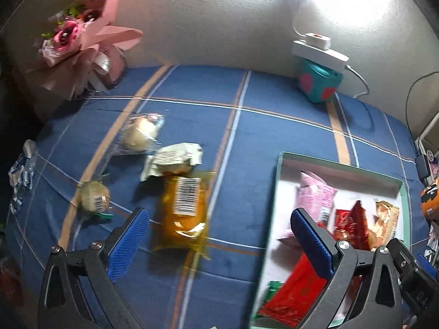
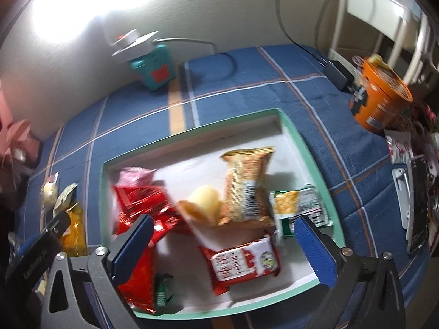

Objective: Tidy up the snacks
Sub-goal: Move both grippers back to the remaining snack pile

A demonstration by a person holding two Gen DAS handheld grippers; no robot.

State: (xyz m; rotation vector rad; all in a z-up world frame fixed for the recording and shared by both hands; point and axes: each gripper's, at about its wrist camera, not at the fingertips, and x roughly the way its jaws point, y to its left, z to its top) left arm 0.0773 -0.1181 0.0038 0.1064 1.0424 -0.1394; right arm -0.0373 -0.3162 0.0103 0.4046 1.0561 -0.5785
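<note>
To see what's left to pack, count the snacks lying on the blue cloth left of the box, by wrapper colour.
Clear-wrapped round buns: 2
Cream packet: 1
Orange packet: 1
Blue-and-white wrapper: 1
Total: 5

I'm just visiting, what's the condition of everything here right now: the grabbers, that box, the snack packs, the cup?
left gripper: open, empty, above the orange packet.
right gripper: open, empty, over the box.
box: lidless, partly filled with snacks.
orange packet: sealed, lying outside the box.
orange cup: tilted, beside the box.
</note>
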